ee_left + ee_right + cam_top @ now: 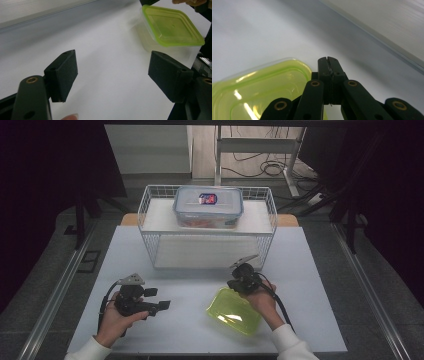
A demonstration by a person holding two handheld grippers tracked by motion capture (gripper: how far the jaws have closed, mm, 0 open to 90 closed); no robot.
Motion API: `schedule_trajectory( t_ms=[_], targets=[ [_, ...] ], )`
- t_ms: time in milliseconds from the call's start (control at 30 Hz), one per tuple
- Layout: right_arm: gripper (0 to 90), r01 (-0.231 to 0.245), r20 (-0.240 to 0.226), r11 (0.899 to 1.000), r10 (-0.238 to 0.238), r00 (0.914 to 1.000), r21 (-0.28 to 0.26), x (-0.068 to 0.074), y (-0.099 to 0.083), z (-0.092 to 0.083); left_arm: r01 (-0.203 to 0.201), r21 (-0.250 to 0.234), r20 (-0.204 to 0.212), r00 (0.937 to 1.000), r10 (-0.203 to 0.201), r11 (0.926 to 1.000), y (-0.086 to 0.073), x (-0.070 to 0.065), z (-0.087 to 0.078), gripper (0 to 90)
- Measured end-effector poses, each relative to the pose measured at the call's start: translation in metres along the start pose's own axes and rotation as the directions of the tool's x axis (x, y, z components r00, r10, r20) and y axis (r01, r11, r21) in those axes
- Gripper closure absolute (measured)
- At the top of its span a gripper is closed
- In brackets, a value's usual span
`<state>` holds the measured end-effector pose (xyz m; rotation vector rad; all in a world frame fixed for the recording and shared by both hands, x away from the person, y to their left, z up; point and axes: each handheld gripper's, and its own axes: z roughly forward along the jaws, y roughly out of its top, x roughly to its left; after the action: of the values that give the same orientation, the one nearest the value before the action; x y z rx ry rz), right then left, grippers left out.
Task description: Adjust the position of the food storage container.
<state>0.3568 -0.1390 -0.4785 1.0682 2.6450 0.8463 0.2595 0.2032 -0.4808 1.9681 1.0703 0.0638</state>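
A clear container with a yellow-green lid lies on the white table at the front right; it also appears at the top right of the left gripper view and at the lower left of the right gripper view. My right gripper rests at the container's far corner, its jaws pressed together just past the lid's rim, and I see nothing between the pads. My left gripper is held low over the table at the front left, pointing right toward the container, jaws wide apart and empty.
A white wire basket stands at the back of the table, carrying a clear lidded box with a blue rim on its upper shelf. The table's front edge is close to both hands. Cables and table legs lie on the floor behind.
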Motion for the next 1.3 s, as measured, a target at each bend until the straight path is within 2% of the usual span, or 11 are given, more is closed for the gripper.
schedule_trajectory(
  t_ms=[133,200,300,400,467,533,600,767,867,967,1300],
  targets=[
    [89.4,0.055,-0.024,0.998,-0.055,0.9982,0.004,0.016,0.006,0.008,0.0,0.002,-0.001,1.0,0.0,1.0,0.0,0.0,0.0,23.0],
    [89.4,0.073,-0.019,0.997,-0.073,0.9972,-0.003,0.02,0.008,0.007,-0.002,0.002,-0.001,1.0,0.002,1.0,-0.001,0.0,0.0,23.0],
    [89.4,0.062,-0.016,0.998,-0.062,0.998,-0.02,0.018,0.006,-0.004,0.0,0.0,0.001,1.0,0.0,1.0,-0.001,0.0,0.0,23.0],
    [89.5,0.033,-0.01,0.998,-0.033,0.9994,-0.049,0.013,0.0,-0.024,0.0,-0.001,0.003,1.0,0.0,1.0,-0.001,0.0,-0.001,23.0],
    [89.4,0.031,-0.01,0.998,-0.032,0.9994,-0.059,0.011,-0.012,-0.04,-0.003,0.002,0.004,1.0,0.003,1.0,-0.001,0.0,-0.001,23.1],
    [89.4,0.027,0.012,0.998,-0.027,0.9996,-0.05,0.008,-0.028,-0.055,-0.002,0.001,0.005,1.0,0.002,1.0,-0.001,0.0,0.0,23.1],
    [89.5,0.002,0.036,0.999,-0.001,0.9993,-0.051,0.002,-0.048,-0.071,-0.004,0.002,0.007,1.0,0.004,1.0,-0.001,0.0,0.001,23.1],
    [89.5,-0.074,0.074,0.997,0.076,0.9943,-0.036,-0.005,-0.09,-0.095,-0.011,0.006,0.014,0.9998,0.011,0.9999,0.0,-0.002,0.002,23.1],
    [89.5,-0.103,0.069,0.995,0.101,0.9924,0.015,-0.003,-0.113,-0.095,-0.012,0.013,0.017,0.9998,0.012,0.9998,0.001,-0.001,0.005,23.1],
    [89.5,-0.105,0.056,0.992,0.101,0.9933,0.07,0.001,-0.125,-0.087,-0.011,0.013,0.016,0.9998,0.011,0.9999,0.001,-0.002,0.006,23.1],
    [89.4,-0.067,0.051,0.992,0.062,0.9968,0.105,0.008,-0.102,-0.069,-0.007,0.014,0.01,0.9999,0.007,0.9999,0.0,-0.002,0.004,23.1]
  ],
)
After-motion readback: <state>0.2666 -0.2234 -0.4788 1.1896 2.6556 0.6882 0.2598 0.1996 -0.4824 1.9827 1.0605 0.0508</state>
